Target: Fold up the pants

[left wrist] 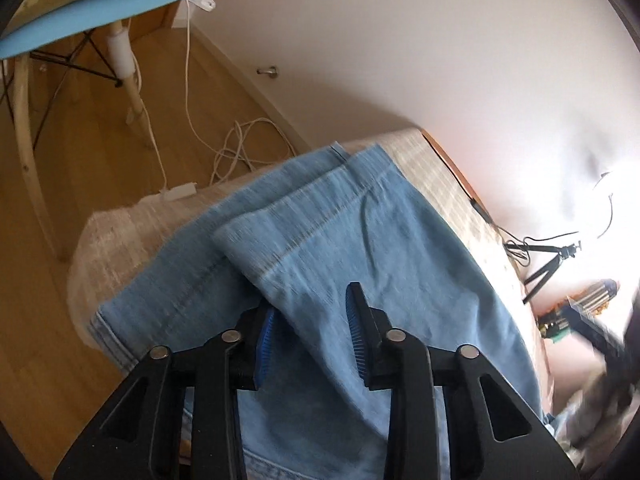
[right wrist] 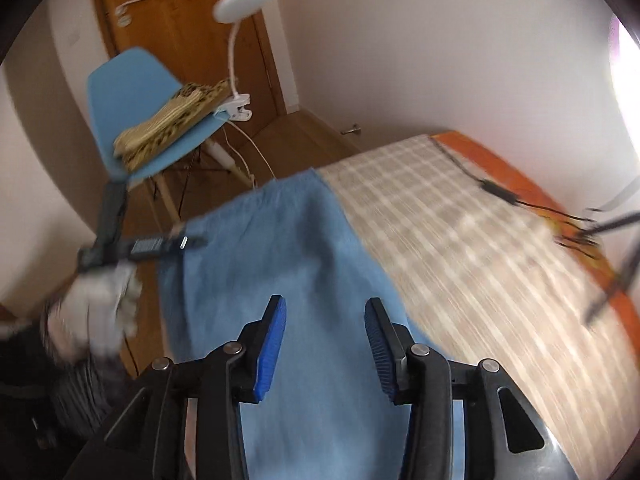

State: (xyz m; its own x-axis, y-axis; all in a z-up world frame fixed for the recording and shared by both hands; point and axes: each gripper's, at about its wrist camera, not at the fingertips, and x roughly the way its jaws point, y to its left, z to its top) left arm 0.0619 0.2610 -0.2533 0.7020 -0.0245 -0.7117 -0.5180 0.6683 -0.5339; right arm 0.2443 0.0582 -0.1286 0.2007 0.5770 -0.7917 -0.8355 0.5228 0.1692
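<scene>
We see light blue denim pants (left wrist: 344,240) spread on a bed with a beige plaid cover (left wrist: 432,168), legs folded over each other, hems toward the far corner of the bed. Left gripper (left wrist: 312,332) sits low over the pants, blue pads a little apart; a raised fold of denim passes between the jaws, its left pad half hidden behind the fabric edge, we cannot tell if the pads press on it. Right gripper (right wrist: 326,344) hovers over the pants (right wrist: 288,264), jaws apart, nothing clamped, cloth lies below them. Right wrist view is motion blurred. In it the left gripper (right wrist: 176,244) shows at the left edge of the pants, held by a white-gloved hand (right wrist: 96,312). Off the bed: blue chair (right wrist: 132,108) with a leopard-print cloth (right wrist: 176,116) on the seat, white clip lamp (right wrist: 240,4) clamped to it, wooden door (right wrist: 184,20), white cables (left wrist: 240,144) on the wood floor, small black tripod (left wrist: 548,268) by the wall
</scene>
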